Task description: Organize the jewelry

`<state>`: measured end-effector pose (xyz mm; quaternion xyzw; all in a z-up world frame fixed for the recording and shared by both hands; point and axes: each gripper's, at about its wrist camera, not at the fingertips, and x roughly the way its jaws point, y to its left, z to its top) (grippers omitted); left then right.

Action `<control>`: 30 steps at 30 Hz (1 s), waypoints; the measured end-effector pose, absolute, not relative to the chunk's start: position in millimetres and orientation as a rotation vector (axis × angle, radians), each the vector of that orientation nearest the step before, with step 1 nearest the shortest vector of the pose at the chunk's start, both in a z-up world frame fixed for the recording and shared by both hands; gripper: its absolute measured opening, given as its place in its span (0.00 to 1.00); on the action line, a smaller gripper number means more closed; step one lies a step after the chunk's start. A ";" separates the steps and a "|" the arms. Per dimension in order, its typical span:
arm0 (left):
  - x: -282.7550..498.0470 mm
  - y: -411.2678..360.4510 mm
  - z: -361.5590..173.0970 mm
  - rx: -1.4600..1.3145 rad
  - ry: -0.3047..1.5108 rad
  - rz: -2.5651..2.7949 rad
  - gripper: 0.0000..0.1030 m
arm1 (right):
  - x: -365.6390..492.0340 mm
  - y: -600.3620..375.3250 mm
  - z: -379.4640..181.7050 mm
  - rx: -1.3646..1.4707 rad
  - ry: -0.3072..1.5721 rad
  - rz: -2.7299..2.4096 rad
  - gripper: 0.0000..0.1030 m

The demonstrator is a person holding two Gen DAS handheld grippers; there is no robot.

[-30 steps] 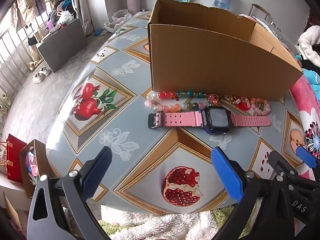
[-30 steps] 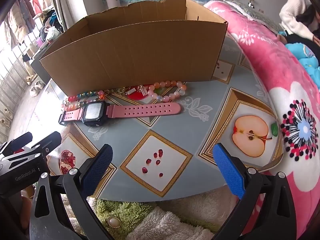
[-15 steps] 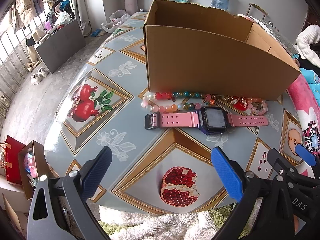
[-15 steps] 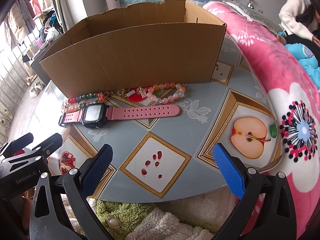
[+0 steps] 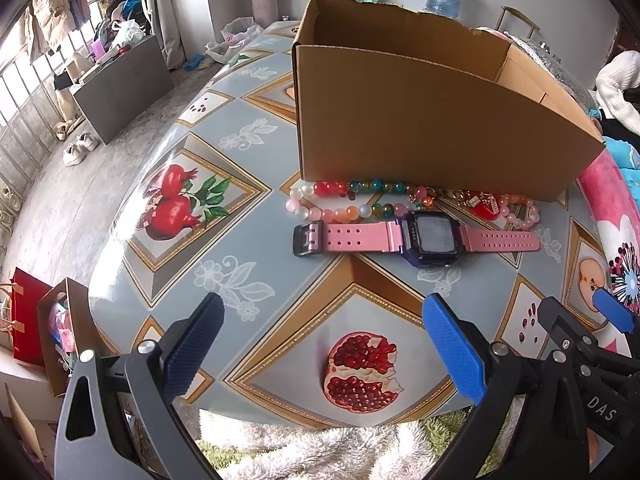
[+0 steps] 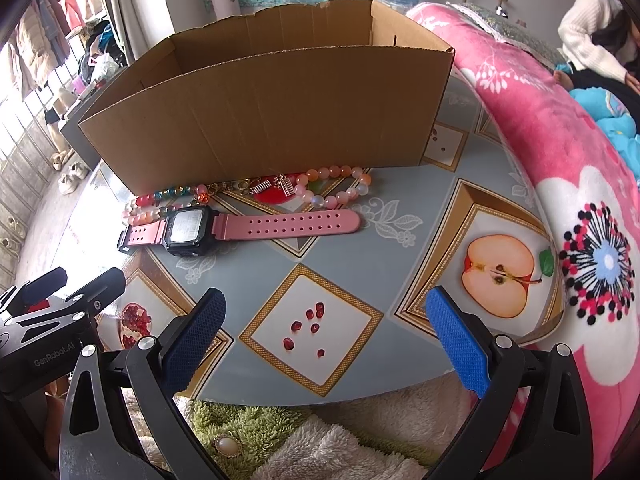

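A pink-strapped watch [image 5: 416,238] [image 6: 240,226] lies flat on the fruit-patterned table [image 5: 240,248] [image 6: 400,264]. Just behind it sit a multicoloured bead bracelet [image 5: 352,198] [image 6: 160,200], a gold chain with red charms [image 5: 482,204] [image 6: 272,190] and a pale pink bead bracelet [image 5: 520,210] [image 6: 340,186]. All rest against the front wall of an open cardboard box [image 5: 432,120] [image 6: 272,120]. My left gripper [image 5: 322,338] hovers open over the table's near edge. My right gripper [image 6: 324,326] is open too, to its right. Neither holds anything.
A pink flowered blanket [image 6: 560,160] bulges along the table's right side. Fluffy white and green fabric [image 6: 304,440] lies below the near edge. Left of the table the floor drops away, with red and brown bags [image 5: 36,328]. A person in white [image 6: 592,28] sits far right.
Both grippers have drawn slightly nearer and higher toward the jewelry; the box and watch sit a little larger in view. Both stay open and nothing on the table has moved.
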<state>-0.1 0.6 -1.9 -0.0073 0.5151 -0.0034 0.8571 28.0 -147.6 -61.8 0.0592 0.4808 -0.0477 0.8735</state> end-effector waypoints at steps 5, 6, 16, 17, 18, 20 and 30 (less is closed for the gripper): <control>-0.8 1.2 -2.7 -0.016 1.085 -0.004 0.95 | 27.8 -148.3 -62.0 0.123 1.004 -0.100 0.94; -1.1 1.3 -2.5 -0.016 1.085 -0.003 0.95 | 27.8 -148.3 -62.2 0.123 1.004 -0.099 0.94; -0.7 1.3 -2.3 -0.016 1.085 -0.004 0.95 | 28.7 -150.4 -61.7 0.125 1.003 -0.100 0.94; -1.0 1.5 -2.4 -0.016 1.086 -0.004 0.95 | 28.6 -150.6 -61.5 0.125 1.003 -0.101 0.94; -1.1 1.6 -2.3 -0.016 1.085 -0.003 0.95 | 28.6 -150.8 -61.5 0.125 1.004 -0.100 0.94; -0.8 1.4 -2.3 -0.016 1.086 -0.004 0.95 | 28.9 -149.7 -62.8 0.125 1.003 -0.100 0.94; -0.9 1.3 -2.7 -0.015 1.085 -0.003 0.95 | 28.9 -150.0 -62.9 0.125 1.003 -0.099 0.94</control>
